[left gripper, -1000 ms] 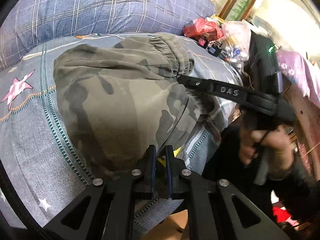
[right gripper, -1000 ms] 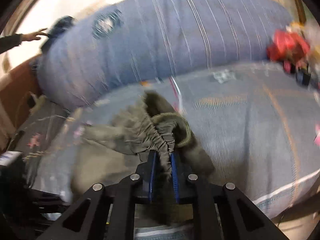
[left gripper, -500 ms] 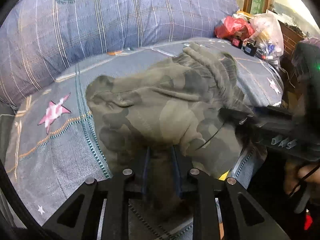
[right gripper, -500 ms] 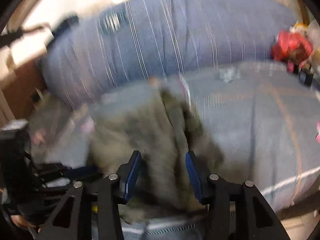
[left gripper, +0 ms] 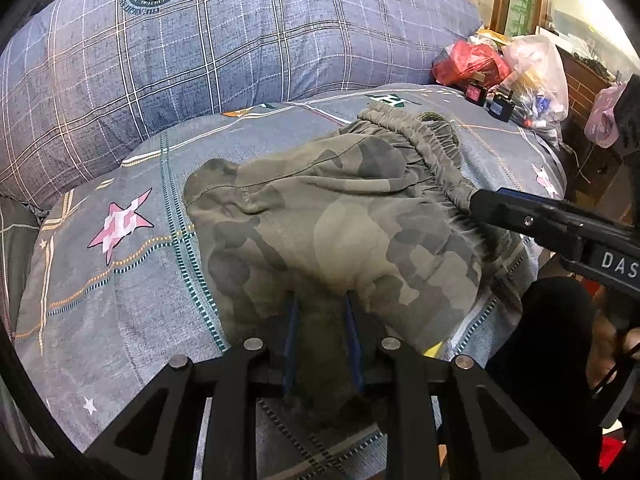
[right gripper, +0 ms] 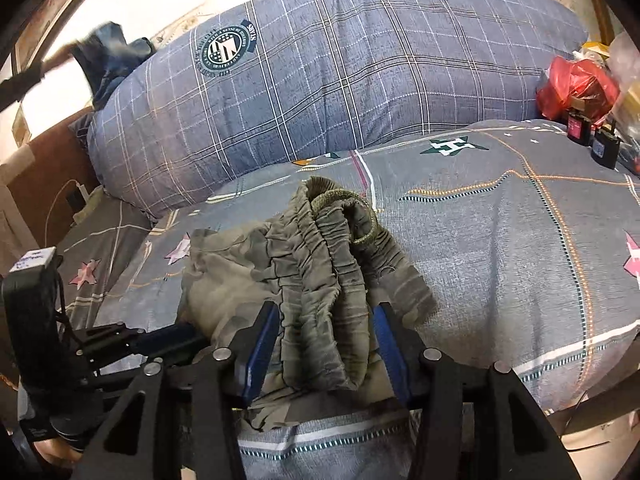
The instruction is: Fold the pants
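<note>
We see the camouflage pants [left gripper: 340, 216] lying in a folded heap on the bed [left gripper: 120, 288], near its front edge, with the gathered elastic waistband [right gripper: 324, 264] turned toward the right side. Behind them a large plaid pillow [left gripper: 240, 40] rests against the headboard end.

Our left hand-held gripper [left gripper: 320, 320] has its 2 blue-lined fingers spread a moderate way apart, with pant fabric lying between them; the cloth is not pinched. Our right hand-held gripper [right gripper: 326, 332] is spread wide, its fingers [right gripper: 262, 340] standing on either side of the bunched waistband, apart from the cloth on the right and close to it on the left. In the left wrist view, the right one's black finger tip sits against the waistband edge.

At the far right corner of the bed we see a red plastic bag [left gripper: 468, 64] and 2 small dark boxes [right gripper: 592, 136] beside a clear bag of odds and ends.
</note>
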{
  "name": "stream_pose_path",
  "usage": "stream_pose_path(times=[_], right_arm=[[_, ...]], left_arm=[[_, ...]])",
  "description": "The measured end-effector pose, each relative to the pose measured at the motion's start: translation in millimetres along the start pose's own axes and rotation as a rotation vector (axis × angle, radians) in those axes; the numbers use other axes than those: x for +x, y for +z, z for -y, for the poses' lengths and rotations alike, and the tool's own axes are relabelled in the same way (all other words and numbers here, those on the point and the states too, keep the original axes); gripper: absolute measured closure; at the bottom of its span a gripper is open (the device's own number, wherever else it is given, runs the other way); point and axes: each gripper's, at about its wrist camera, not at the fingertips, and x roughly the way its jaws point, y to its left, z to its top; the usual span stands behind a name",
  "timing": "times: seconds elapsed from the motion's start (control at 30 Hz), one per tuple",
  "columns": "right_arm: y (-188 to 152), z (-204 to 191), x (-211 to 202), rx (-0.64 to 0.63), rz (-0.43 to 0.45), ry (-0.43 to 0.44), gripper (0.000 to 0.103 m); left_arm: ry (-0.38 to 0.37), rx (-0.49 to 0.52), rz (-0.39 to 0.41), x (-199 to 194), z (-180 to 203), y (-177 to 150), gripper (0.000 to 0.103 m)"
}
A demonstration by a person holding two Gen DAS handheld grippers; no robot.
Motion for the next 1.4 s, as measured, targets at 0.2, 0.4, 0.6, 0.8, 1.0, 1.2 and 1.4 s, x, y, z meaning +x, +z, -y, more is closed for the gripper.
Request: stream_pose_path(times=[0.2,0.4,0.6,0.8,1.0,1.2,1.4], right_arm=[[1,6,13,0.022,-0.046,0.025,0.025],[5,17,38,0.061,-0.096,0.03,0.024],[4,32,50,0.133,-0.094,0.016,0.009],[-5,50,64,0.221,-0.11,0.082,0.003],[-2,32,64,0.168,-0.096,0.09,0.035],[5,18,50,0.131,-0.05,0.058,0.063],[20,9,23,0.087,0.019,-0.012,0.066]], left_arm=[[-0.032,-0.071,0.056,-26,-24,-4,0.039],[-0.067,-0.27,0.042,-23,-77,-8,0.035],[-0.135,-0.362,0.004,1,-92,-9,0.035],[-0.152,-0.375,-0.053,34,-89,4,0.035],[-0.145,-0.27,-0.06,39,-57,20,0.078],[-0.145,-0.218,0.011,19,-41,34,0.093],[-0.214,-0.182,0.099,-15,-32,53,0.094]])
